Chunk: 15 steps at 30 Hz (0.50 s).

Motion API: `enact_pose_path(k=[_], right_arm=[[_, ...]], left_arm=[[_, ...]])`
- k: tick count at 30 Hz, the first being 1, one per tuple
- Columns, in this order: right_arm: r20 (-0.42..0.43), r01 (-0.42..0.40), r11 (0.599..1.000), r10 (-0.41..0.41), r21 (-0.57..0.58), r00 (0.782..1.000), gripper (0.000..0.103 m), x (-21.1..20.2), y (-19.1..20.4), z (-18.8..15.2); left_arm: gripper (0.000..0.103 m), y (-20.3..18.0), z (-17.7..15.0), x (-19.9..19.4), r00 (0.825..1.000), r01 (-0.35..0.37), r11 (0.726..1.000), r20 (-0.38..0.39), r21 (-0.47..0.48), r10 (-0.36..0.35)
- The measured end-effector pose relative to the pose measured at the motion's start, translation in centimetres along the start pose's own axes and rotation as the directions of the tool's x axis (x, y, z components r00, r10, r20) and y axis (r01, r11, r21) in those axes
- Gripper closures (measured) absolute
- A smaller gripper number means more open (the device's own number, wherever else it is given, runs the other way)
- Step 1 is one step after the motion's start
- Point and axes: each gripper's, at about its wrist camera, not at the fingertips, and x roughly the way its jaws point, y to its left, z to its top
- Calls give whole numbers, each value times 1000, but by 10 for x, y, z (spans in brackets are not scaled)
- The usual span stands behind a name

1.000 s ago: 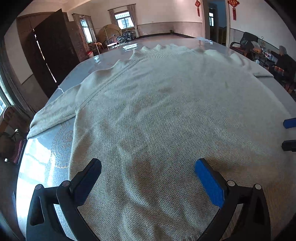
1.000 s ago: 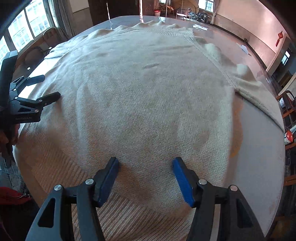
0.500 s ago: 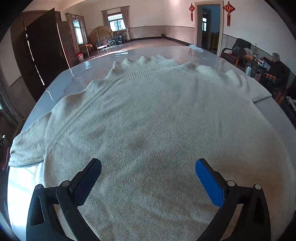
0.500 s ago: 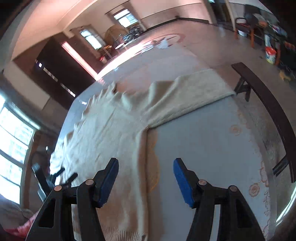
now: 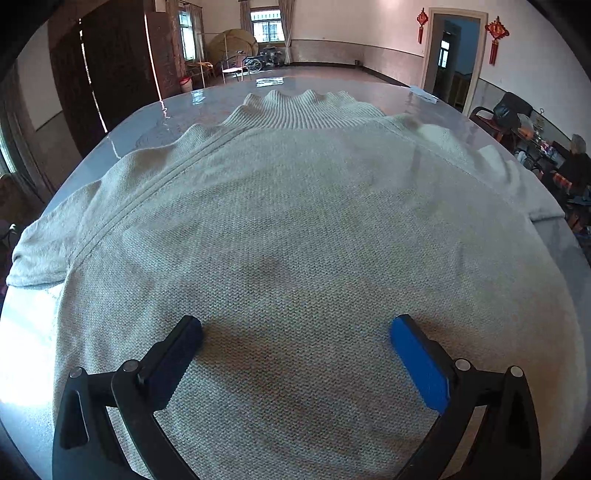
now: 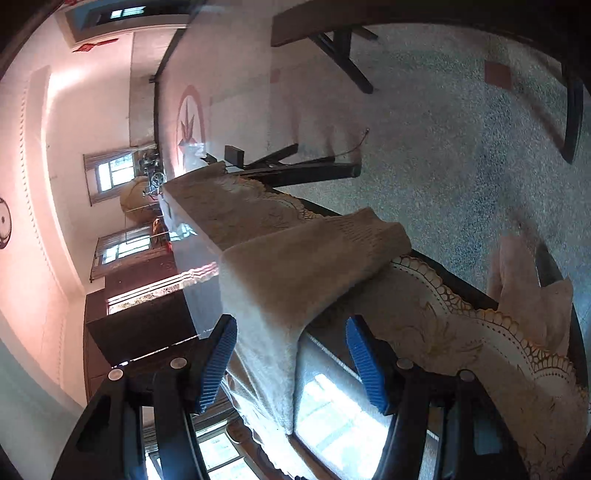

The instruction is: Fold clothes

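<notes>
A beige knit sweater (image 5: 295,229) lies spread flat on the grey table (image 5: 207,103), its ribbed collar at the far side and a sleeve out to each side. My left gripper (image 5: 295,332) is open and empty, low over the sweater's lower body. In the right wrist view the camera is rolled sideways. There the right sleeve (image 6: 295,266) hangs over the table's edge. My right gripper (image 6: 291,332) is open with the sleeve between its blue pads, near the table edge.
The table's patterned border (image 6: 461,325) runs past the right gripper, with the speckled floor (image 6: 461,147) and a dark bench (image 6: 332,29) beyond. A dark cabinet (image 5: 110,74) stands at the left, and a person sits at the far right (image 5: 576,162).
My right gripper has swung away from the sweater's body out to the right sleeve at the table edge and rolled sideways. My left gripper has turned a little toward the sweater's middle.
</notes>
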Motion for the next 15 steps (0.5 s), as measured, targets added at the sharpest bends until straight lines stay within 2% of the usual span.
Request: enact_pose_path(k=[2,4,7,9,10,13,15], right_arm=[[-48,-17,996,21,85,999,40,28,-14,12],[-61,-94,981,106,172,993,40,47,-27,20],[-52,-218,930,244,295,968,40,70,-44,29],[-52,-265,901,299,343,953,40,83,-51,32],[-43,-284,892,318,352,947,45,87,-52,33],[50,-348,886,351,307,935,94,83,-51,37],[81,-364,895,356,257,931,94,74,-41,38]], left_arm=[[0,1,0,-1,1000,-8,1000,2,5,8],[0,-1,1,-1,1000,-19,1000,6,13,19],[0,-1,2,-1,1000,-23,1000,7,15,23],[0,0,2,0,1000,-16,1000,4,8,16],[0,1,2,1,1000,-11,1000,2,3,11],[0,3,3,2,1000,-5,1000,-1,-5,5],[0,2,3,1,1000,-5,1000,-1,-5,5]])
